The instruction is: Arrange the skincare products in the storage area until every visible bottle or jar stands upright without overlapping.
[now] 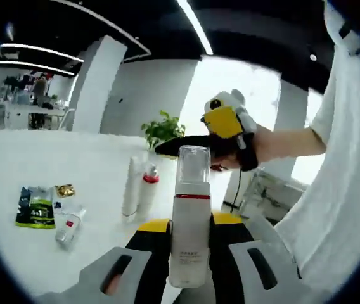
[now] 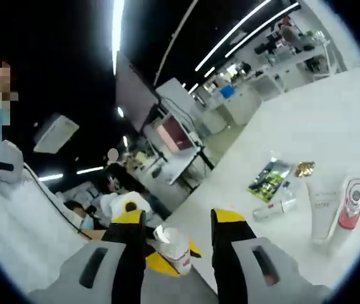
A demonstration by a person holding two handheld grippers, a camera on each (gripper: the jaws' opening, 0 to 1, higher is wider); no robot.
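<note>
Left tongs [image 1: 189, 253] pinching tall white pump bottle with clear cap [image 1: 189, 215] upright, probably for standing on white surface [image 1: 72, 158]. Right tongs [image 2: 170, 237] spread around its cap, steadying. Other tubes at 9 o'clock.

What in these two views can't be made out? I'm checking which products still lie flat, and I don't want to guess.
- Left gripper view: pump bottle between the left gripper jaws; its base is hidden behind them and its label print is too small to read.
- Left gripper view: right gripper, jaws dark against the bright window, so open or shut is unclear.
- Right gripper view: white tube and pink-capped bottle sit distorted near the rim, their labels unreadable.
- Green sachet: print too small.
</note>
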